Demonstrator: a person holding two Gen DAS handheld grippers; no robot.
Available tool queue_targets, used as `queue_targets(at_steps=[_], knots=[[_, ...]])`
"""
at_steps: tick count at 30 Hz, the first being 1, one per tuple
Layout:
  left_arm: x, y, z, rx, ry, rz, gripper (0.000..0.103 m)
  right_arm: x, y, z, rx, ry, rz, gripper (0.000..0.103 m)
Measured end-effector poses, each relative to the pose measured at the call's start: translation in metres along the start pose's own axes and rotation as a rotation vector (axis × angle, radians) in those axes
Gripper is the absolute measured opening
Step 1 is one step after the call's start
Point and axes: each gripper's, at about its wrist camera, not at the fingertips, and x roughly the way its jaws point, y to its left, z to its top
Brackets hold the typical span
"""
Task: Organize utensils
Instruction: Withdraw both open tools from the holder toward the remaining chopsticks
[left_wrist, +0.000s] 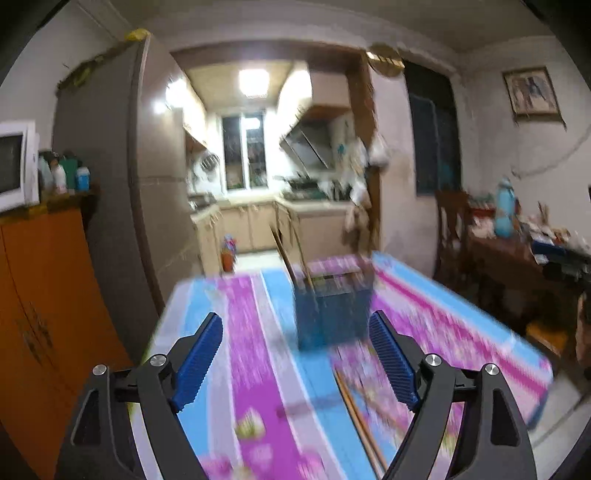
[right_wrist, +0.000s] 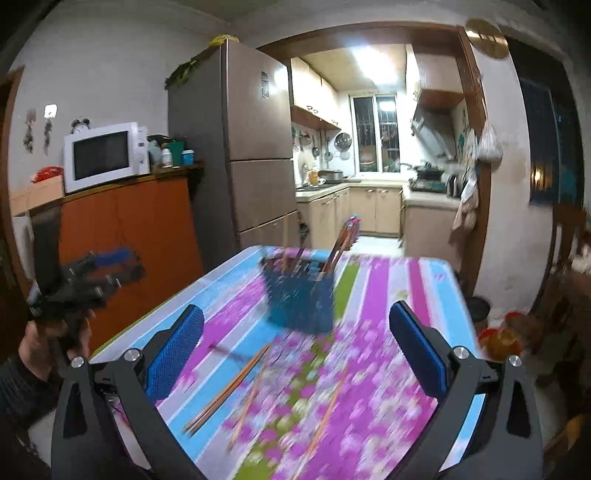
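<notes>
A blue mesh utensil holder (left_wrist: 332, 306) stands on the table with the flowered striped cloth (left_wrist: 258, 332); a few chopsticks (left_wrist: 286, 254) lean out of it. It also shows in the right wrist view (right_wrist: 301, 299), with chopsticks (right_wrist: 341, 243) sticking up. Loose wooden chopsticks (right_wrist: 229, 387) lie on the cloth in front of it, also seen in the left wrist view (left_wrist: 360, 417). My left gripper (left_wrist: 295, 332) is open and empty above the table. My right gripper (right_wrist: 295, 332) is open and empty above the loose chopsticks. The left gripper appears at the left of the right wrist view (right_wrist: 99, 269).
An orange cabinet (right_wrist: 125, 225) with a microwave (right_wrist: 103, 155) stands left of the table, beside a fridge (right_wrist: 251, 147). A dark side table with a blue bottle (left_wrist: 504, 210) and a chair (left_wrist: 452, 229) are on the right. The kitchen lies beyond the table's far edge.
</notes>
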Motion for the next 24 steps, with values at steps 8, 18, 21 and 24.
queue_targets(at_steps=[8, 18, 21, 24], knots=[[-0.003, -0.037, -0.135, -0.024, 0.195, -0.122, 0.079, -0.016, 0.014, -0.09, 0.055, 0.038, -0.049, 0.08], [0.019, -0.073, -0.18, 0.027, 0.259, -0.174, 0.046, -0.003, 0.03, -0.135, 0.003, 0.129, -0.034, 0.036], [0.024, -0.075, -0.182, 0.031, 0.263, -0.181, 0.042, 0.0, 0.03, -0.142, 0.008, 0.145, -0.021, 0.032], [0.027, -0.077, -0.18, 0.04, 0.255, -0.18, 0.04, 0.003, 0.03, -0.148, 0.014, 0.159, -0.013, 0.032]])
